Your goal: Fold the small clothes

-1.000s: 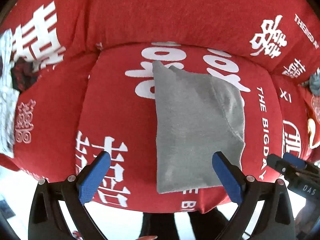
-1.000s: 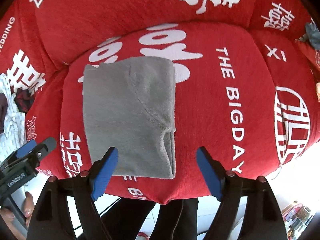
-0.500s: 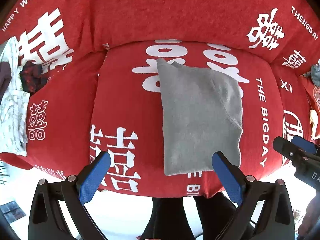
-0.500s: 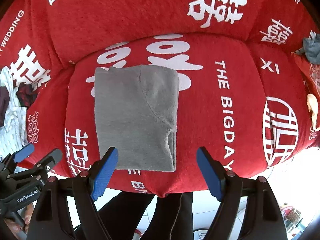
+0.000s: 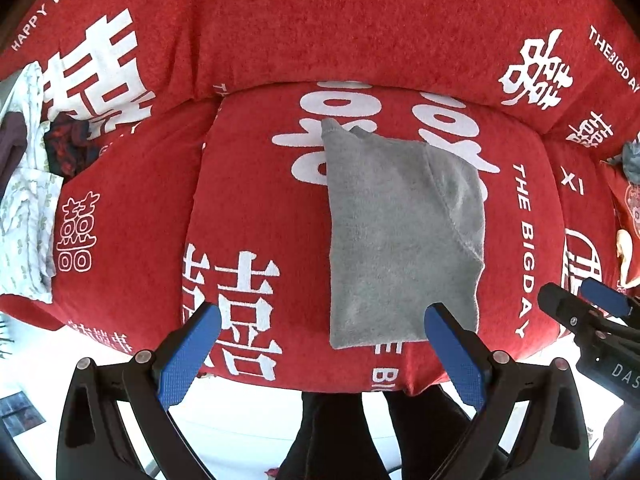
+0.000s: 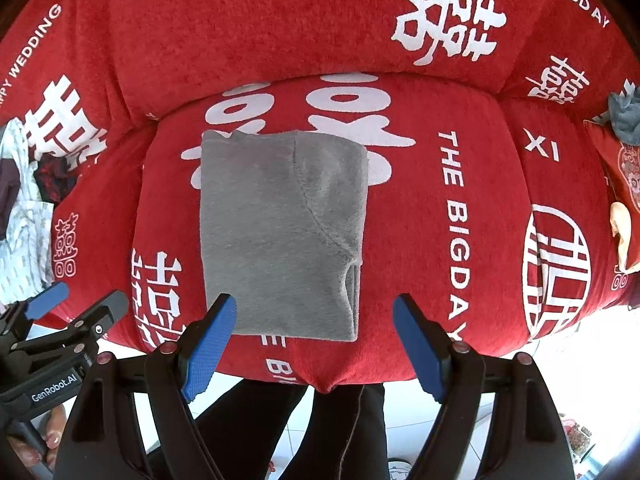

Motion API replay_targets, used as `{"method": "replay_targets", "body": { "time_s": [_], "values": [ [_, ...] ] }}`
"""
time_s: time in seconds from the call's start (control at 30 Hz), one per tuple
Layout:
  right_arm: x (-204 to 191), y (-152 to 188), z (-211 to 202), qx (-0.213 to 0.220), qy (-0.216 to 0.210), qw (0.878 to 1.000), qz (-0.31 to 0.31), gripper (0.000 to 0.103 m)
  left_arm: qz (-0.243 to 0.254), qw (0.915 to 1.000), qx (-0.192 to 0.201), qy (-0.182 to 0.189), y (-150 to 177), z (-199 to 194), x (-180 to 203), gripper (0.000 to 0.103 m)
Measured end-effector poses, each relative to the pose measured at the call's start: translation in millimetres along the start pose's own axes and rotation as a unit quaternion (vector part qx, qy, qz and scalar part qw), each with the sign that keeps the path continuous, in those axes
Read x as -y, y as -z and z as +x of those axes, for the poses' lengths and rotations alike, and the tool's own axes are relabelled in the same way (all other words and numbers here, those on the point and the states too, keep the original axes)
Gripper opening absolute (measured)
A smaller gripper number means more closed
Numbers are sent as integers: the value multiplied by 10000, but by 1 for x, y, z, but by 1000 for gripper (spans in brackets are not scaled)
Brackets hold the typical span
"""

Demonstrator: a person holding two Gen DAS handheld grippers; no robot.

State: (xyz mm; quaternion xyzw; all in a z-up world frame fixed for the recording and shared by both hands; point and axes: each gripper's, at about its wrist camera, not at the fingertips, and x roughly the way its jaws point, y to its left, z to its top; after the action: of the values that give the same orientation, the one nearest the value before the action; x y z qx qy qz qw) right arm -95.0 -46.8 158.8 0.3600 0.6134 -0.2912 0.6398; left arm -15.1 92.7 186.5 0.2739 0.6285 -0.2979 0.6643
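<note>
- Both grippers point down over the sofa: the left gripper (image 5: 322, 344) has its blue pads spread wide with nothing between them, and the right gripper (image 6: 314, 344) stands just as wide and empty
- Filling most of both views is the red sofa cover (image 5: 360, 20), printed in white with large double-happiness characters, "THE BIGDAY" down the right of the seat cushion, "XI" at the right, and "HAPPY WEDDING" curving along the upper left edge
- At the centre of the seat cushion (image 5: 256, 208) lies the folded grey garment (image 5: 400, 232), a flat, roughly rectangular stack; a curved seam shows on its right half and layered edges at its lower right corner; it partly covers the white print beneath
- Far left of each view holds a heap of other clothes (image 5: 24, 208), pale patterned fabric with dark red and maroon pieces, cut off by the frame edge
- Upper right edge shows a small crumpled grey-blue cloth (image 6: 624, 114) beside a red item with a print too small to read
- Below the cushion's front edge, dark trouser legs (image 6: 280, 412) of the person show between the fingers
- In the right wrist view, the left tool at lower left reads "GenRobot.AI"; in the left wrist view, the right tool at lower right shows only "DAS", the rest cut off
</note>
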Motion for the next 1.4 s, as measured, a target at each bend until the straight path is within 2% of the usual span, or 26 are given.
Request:
{"method": "replay_targets", "body": {
  "time_s": [1.4],
  "values": [
    [1,-5,1,-9,22,10000,5,83,87,9999,-44,-37,-3,1,3,102]
  ]
}}
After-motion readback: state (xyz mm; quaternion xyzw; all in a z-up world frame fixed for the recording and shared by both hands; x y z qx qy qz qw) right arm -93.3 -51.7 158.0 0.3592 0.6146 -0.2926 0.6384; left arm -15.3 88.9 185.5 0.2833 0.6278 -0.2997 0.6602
